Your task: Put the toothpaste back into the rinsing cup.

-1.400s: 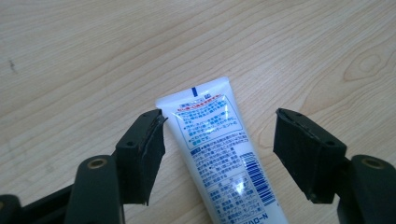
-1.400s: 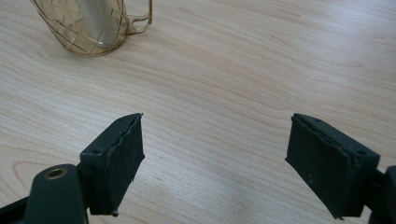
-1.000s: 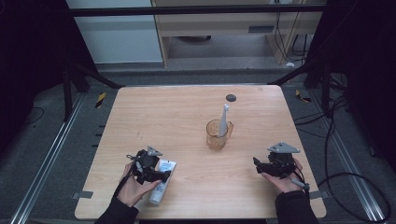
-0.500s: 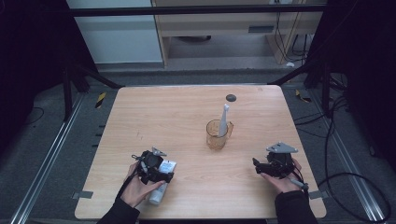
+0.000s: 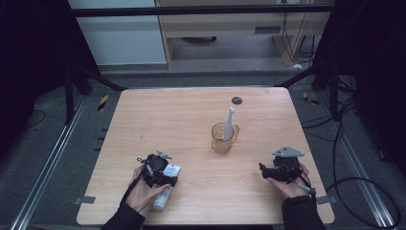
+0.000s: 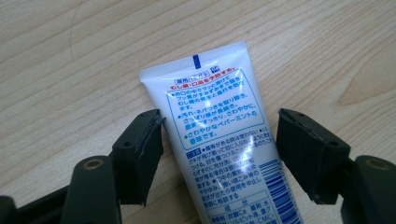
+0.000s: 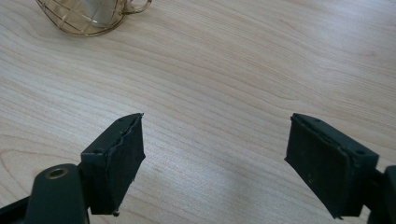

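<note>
my left gripper [image 6: 219,140] sits low near the front edge of the pale wooden table [image 5: 191,115], jaws spread wide on either side of the white plastic tube with red and blue print [image 6: 219,140], which lies flat on the wood, with gaps on both sides. my right gripper [image 7: 215,154] is spread wide over bare wood with room all round. farther off, mid-table, the amber glass cup [image 5: 223,138] holds a white toothbrush [image 5: 229,122] standing tilted.
</note>
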{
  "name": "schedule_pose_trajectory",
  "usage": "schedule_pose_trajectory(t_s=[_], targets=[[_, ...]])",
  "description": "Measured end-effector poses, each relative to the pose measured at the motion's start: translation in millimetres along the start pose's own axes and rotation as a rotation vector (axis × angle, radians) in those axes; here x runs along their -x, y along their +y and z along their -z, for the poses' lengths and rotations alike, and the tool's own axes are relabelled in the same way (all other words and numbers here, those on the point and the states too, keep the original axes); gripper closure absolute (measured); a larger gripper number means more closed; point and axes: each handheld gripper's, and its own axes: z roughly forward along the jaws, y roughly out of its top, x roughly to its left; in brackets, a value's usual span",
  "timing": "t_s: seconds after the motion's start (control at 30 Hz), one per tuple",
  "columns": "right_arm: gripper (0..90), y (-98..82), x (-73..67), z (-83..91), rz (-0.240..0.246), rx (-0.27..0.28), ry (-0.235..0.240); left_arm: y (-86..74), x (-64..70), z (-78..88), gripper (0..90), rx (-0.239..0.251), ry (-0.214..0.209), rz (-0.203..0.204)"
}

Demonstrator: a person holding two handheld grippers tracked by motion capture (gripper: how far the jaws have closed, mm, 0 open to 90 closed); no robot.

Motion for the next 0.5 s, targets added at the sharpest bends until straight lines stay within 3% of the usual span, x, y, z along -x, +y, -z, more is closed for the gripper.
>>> schedule_pose_trajectory(t_s=[0.3, 0.5], targets=[[19.2, -0.6, 1.5, 0.3, -0.011, -0.003, -0.002, 0.2, -1.1, -4.7, 28.8, -0.022, -0.008, 0.022], [19.2, -0.8, 1.9, -0.2, -0.005, -0.005, -0.001, 2.9, 2.2, -6.8, 28.3, -0.034, 0.025, 0.016]])
